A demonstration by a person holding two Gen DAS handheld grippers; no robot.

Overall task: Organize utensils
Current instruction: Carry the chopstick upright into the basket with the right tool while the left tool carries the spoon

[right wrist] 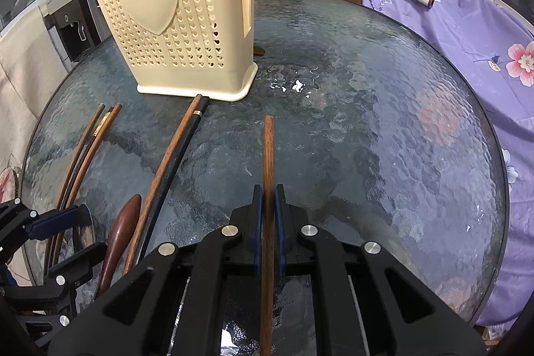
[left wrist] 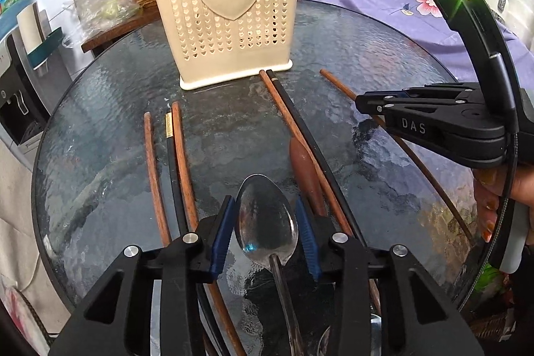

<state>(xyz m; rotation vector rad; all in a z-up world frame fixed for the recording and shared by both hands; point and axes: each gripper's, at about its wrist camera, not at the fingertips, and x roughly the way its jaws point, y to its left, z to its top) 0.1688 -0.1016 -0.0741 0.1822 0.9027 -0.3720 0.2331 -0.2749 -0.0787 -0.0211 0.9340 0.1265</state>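
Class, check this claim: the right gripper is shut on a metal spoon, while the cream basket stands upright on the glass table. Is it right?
Not quite. The right gripper is shut on a brown wooden chopstick, not a metal spoon, as the right wrist view shows. The cream basket does stand upright on the glass table.

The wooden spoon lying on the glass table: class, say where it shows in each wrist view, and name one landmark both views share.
Left wrist view: the wooden spoon lies just right of centre, beside the metal spoon.
Right wrist view: the wooden spoon lies at lower left, left of a brown and black chopstick pair.
Shared landmark: the cream utensil holder with the raised heart.
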